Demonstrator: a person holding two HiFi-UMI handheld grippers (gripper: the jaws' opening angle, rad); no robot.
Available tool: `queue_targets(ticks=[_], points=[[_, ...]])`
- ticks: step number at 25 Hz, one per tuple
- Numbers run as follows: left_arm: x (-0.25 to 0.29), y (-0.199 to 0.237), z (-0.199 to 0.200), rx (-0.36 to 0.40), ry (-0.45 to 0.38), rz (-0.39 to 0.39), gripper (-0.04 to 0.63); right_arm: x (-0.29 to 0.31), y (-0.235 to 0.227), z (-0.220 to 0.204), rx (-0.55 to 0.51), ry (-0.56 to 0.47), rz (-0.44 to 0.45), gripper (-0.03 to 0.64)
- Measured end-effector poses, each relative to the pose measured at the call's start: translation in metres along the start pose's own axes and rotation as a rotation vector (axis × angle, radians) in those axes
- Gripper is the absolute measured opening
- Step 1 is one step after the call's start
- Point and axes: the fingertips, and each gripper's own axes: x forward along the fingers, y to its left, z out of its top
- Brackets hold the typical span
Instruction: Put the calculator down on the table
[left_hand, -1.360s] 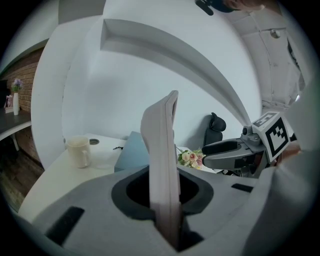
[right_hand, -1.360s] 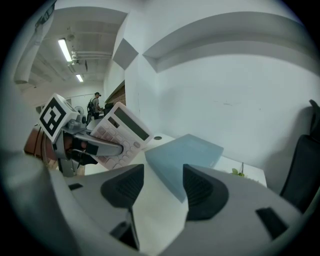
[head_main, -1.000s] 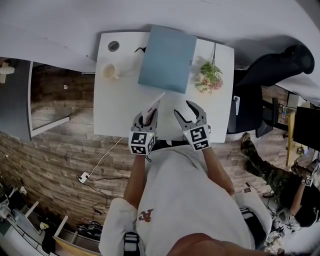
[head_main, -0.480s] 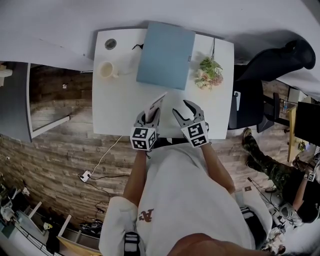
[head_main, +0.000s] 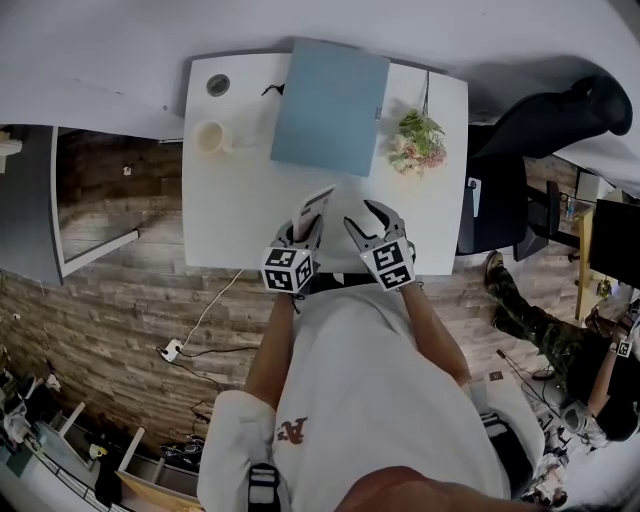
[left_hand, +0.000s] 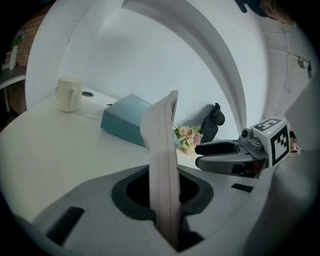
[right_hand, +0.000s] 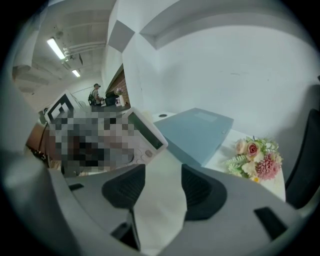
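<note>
The left tool (head_main: 300, 232) is clamped on the lower end of a white calculator (left_hand: 162, 145), both pads pressed against its flat faces. The calculator stands edge-on in the left gripper view and rises out of the jaws with a slight lean. Its display and keys face the right tool (right_hand: 160, 185), and the right gripper view shows the screen end beside a mosaic patch. The right tool's jaws stand apart, with only bare desk visible between the dark pads. It grips nothing and hovers just beside the left tool, the two level with each other.

In the head view both tools sit over the near edge of the white desk (head_main: 230, 220), about midway along it. The free end of the calculator points in over the desktop. Whether it touches the surface cannot be told.

Farther in, a flat teal box (head_main: 330, 105) lies against the far edge at the middle. A small bunch of pink and cream flowers (head_main: 418, 145) lies near the far right corner. A pale mug (head_main: 210, 137) stands toward the far left corner, and a round cable hole (head_main: 218, 85) is beyond it at that corner. A black office chair (head_main: 540, 140) stands off the right edge of the desk, on the brick-patterned floor (head_main: 120, 300).
</note>
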Motion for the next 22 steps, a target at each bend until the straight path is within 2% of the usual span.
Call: queue_targets(ticks=[17,22], points=[[0.012,0.010,-0.026,-0.149,0.049,-0.029,0.083,0.009,0.007,-0.010,-0.003,0.038,0.021,0.225],[0.015,0.008,-0.030,-0.197,0.054,-0.066,0.086,0.010,0.007,-0.011,-0.004,0.042,0.023,0.227]])
